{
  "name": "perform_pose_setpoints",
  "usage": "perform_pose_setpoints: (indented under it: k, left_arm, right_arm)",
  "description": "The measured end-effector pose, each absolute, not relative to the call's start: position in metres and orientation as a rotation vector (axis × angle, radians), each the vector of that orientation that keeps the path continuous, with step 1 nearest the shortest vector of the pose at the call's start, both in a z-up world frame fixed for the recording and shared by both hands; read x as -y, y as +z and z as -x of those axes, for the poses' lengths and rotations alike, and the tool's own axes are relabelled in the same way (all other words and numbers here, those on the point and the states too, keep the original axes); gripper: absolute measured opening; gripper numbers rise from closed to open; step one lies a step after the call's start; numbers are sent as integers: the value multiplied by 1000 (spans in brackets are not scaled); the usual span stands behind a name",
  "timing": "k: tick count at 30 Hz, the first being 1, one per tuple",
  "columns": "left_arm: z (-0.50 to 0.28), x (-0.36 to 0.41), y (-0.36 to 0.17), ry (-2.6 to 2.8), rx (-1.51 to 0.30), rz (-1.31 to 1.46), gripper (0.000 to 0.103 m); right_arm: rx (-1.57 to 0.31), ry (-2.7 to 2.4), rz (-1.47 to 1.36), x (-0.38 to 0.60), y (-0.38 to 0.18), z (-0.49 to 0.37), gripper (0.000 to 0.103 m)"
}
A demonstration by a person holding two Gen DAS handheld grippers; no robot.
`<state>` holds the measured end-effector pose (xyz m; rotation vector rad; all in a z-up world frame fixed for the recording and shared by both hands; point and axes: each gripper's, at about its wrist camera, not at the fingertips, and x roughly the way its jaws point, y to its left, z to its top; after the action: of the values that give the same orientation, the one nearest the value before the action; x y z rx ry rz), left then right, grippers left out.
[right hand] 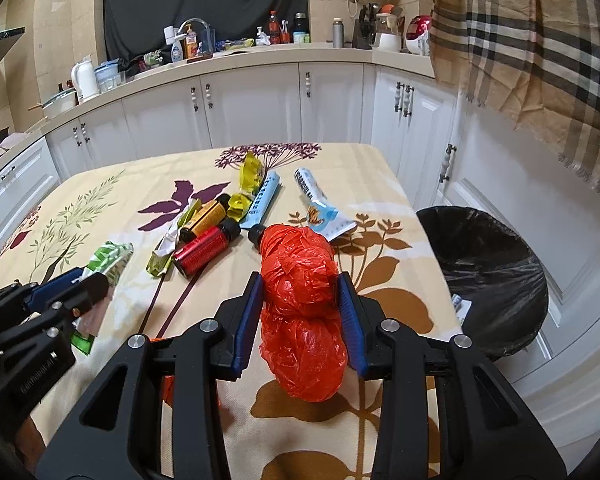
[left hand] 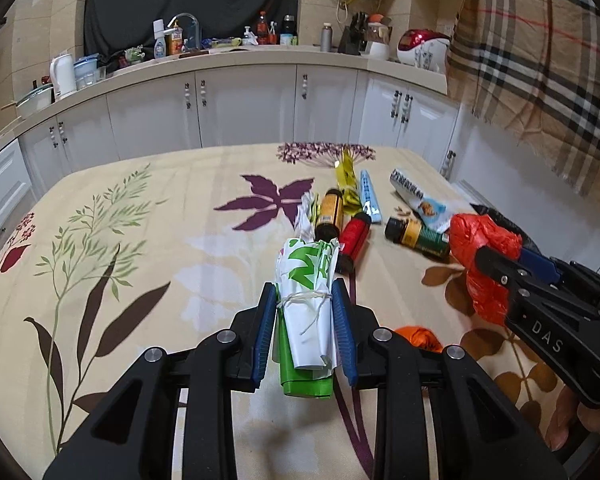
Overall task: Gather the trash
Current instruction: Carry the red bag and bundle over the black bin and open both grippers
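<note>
My left gripper [left hand: 305, 294] is shut on a white and green rolled bag [left hand: 308, 304] tied with string, held just above the floral tablecloth [left hand: 140, 240]. My right gripper [right hand: 302, 286] is shut on a crumpled orange-red plastic bag [right hand: 300, 300], seen from the left wrist as a red bundle [left hand: 482, 248]. More trash lies mid-table: a red bottle [left hand: 354, 240], a yellow-labelled brown bottle [left hand: 329, 214], a green-labelled bottle [left hand: 418, 236], a yellow wrapper [left hand: 348, 184], a blue tube [left hand: 370, 196] and a snack packet [left hand: 418, 198]. A black-lined bin [right hand: 484, 276] stands right of the table.
White kitchen cabinets [left hand: 240, 108] and a cluttered counter [left hand: 180, 56] run behind the table. A plaid cloth [left hand: 540, 60] hangs at upper right. A small orange scrap [left hand: 418, 338] lies on the tablecloth by the left gripper. A hand [left hand: 588, 424] shows under the right gripper.
</note>
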<state>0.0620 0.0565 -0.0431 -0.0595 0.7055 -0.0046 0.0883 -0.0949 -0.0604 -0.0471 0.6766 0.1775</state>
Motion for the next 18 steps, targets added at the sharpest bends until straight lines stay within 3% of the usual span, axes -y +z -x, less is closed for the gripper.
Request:
perform_pose_setpoints:
  k: [18]
  left_arm:
    - [-98, 6, -11, -113, -603, 15, 29]
  right_arm:
    - [-606, 29, 18, 163, -39, -104, 36]
